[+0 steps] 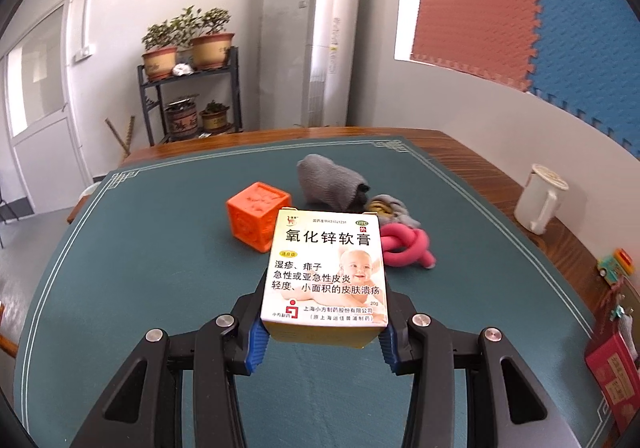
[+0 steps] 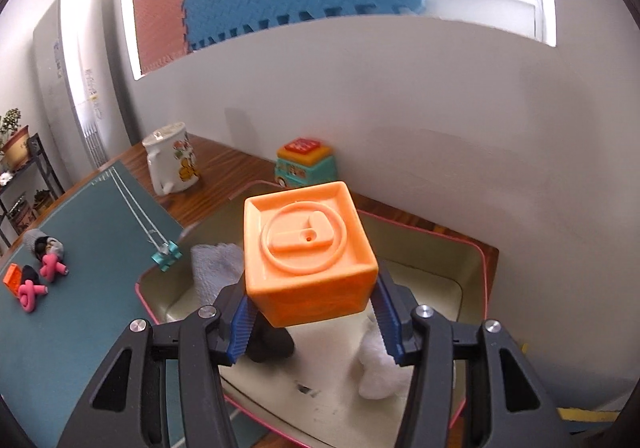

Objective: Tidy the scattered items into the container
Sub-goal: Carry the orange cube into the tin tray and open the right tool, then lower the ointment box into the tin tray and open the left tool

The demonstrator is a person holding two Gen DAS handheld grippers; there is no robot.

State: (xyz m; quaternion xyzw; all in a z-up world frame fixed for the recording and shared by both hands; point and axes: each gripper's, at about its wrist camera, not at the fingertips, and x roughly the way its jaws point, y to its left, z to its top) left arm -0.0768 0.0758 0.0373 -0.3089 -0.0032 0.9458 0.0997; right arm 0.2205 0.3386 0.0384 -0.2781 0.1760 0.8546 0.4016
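In the left wrist view my left gripper (image 1: 324,340) is shut on a white and yellow medicine box (image 1: 326,268), held above the green mat (image 1: 140,288). On the mat beyond it lie an orange cube (image 1: 256,214), a rolled grey sock (image 1: 330,184) and a pink knotted foam piece (image 1: 406,248). In the right wrist view my right gripper (image 2: 314,312) is shut on a second orange cube (image 2: 310,248), held over the pink-rimmed container (image 2: 440,248). Inside the container are a grey cloth (image 2: 216,268), a black item (image 2: 272,344) and a white fluffy item (image 2: 380,372).
A white mug (image 2: 172,162) and a toy bus (image 2: 306,164) stand on the wooden table behind the container. A teal clip (image 2: 166,254) sits on the container's rim. Two pink knots (image 2: 52,266) lie far left on the mat. A wall runs close behind the table.
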